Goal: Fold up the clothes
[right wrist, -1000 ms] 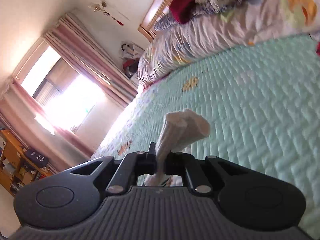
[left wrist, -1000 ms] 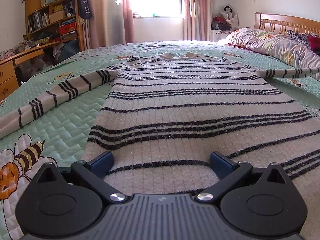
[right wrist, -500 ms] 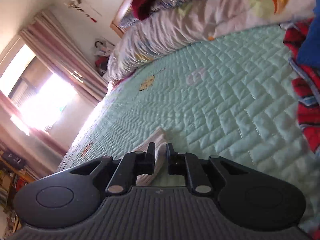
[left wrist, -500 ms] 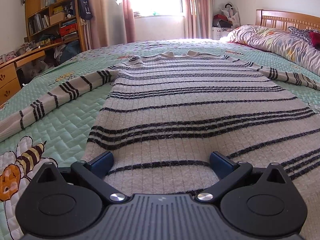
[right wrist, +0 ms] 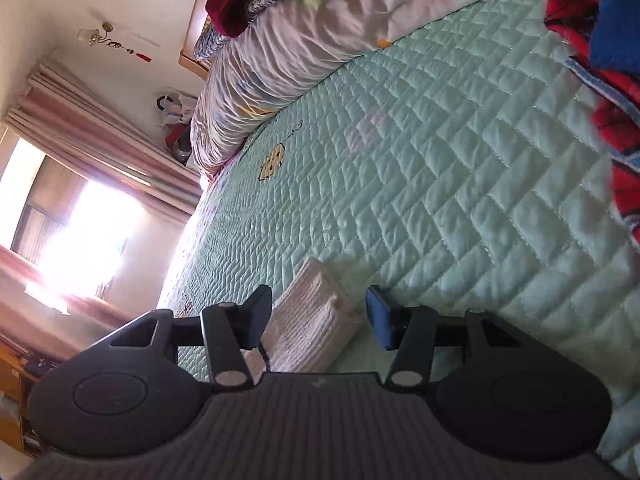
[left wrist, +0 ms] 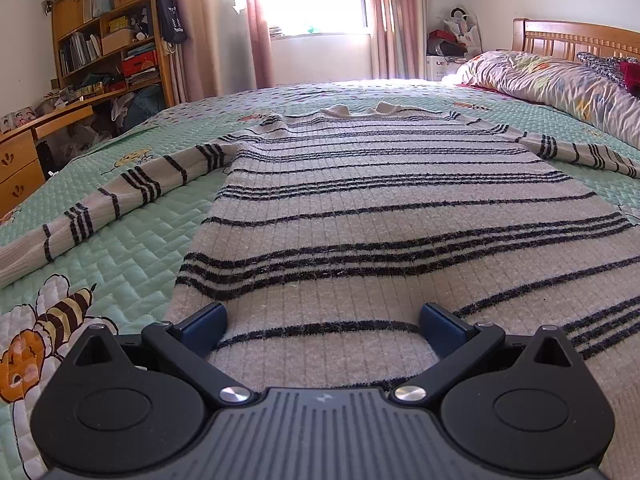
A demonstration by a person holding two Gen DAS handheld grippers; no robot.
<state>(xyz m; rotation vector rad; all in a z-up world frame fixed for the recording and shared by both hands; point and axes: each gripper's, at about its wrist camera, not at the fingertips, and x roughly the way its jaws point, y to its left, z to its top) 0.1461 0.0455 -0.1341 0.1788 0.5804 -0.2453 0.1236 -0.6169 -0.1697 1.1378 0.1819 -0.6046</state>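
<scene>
While the cream knitted sweater with thin black stripes point(left wrist: 384, 216) lay flat and face-up along the middle of the bed, its long axis ran from the hem at the near edge toward the collar on the window side, and both sleeves spread outward toward the side edges. The left gripper point(left wrist: 322, 318) hovered over the hem with its jaws spread wide and nothing between its blue pads, the fabric beneath them untouched as far as the view showed. The right gripper point(right wrist: 318, 314), rolled to one side, sat at the cream ribbed cuff of the right sleeve point(right wrist: 308, 320); its jaws had just been opening, and the cuff lay loose between the parted pads, resting on the mint-green quilted bedspread point(right wrist: 460, 184). That sleeve end lay straight ahead of the right gripper and well apart from the left one, so the right hand seemed the nearer for any fold of that sleeve over the body. Beside the headboard edge stretched a pale floral duvet point(left wrist: 560, 84), and a red and blue garment point(right wrist: 592, 80) lay near the right gripper. A wooden bookshelf point(left wrist: 108, 40) and pink curtains point(left wrist: 256, 20) framed the bright window
</scene>
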